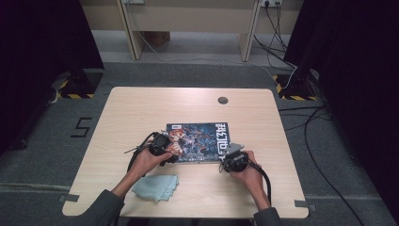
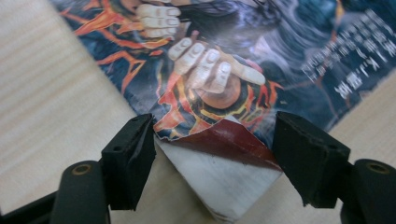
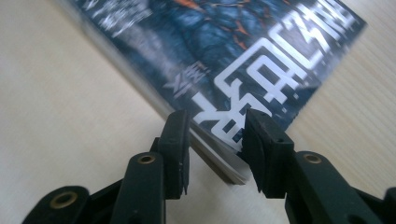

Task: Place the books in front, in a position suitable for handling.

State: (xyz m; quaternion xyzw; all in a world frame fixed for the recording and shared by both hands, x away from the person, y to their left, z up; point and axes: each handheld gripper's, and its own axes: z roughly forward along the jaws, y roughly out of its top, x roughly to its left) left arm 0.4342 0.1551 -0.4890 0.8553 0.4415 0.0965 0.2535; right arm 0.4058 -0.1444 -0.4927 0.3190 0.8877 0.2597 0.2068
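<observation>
Nearby, teal cloth [image 1: 155, 186] beside book [image 1: 200, 141], table [image 1: 141, 108] grommet [image 1: 223, 100] beyond.

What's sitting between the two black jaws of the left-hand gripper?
In the left gripper view, the magazine's torn, curled-up cover corner lies between the open jaws of the left gripper, neither jaw touching it.

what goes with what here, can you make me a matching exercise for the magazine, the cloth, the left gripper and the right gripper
Things:
1. magazine
2. cloth
3. left gripper
4. right gripper

Places or states:
A. jaws astride a corner with white lettering
B. flat on the table, cover up, mid-table
C. jaws wide either side of a curled-up cover corner
D. light blue, folded, near the table's front edge

Pairs: 1-B, 2-D, 3-C, 4-A
</observation>
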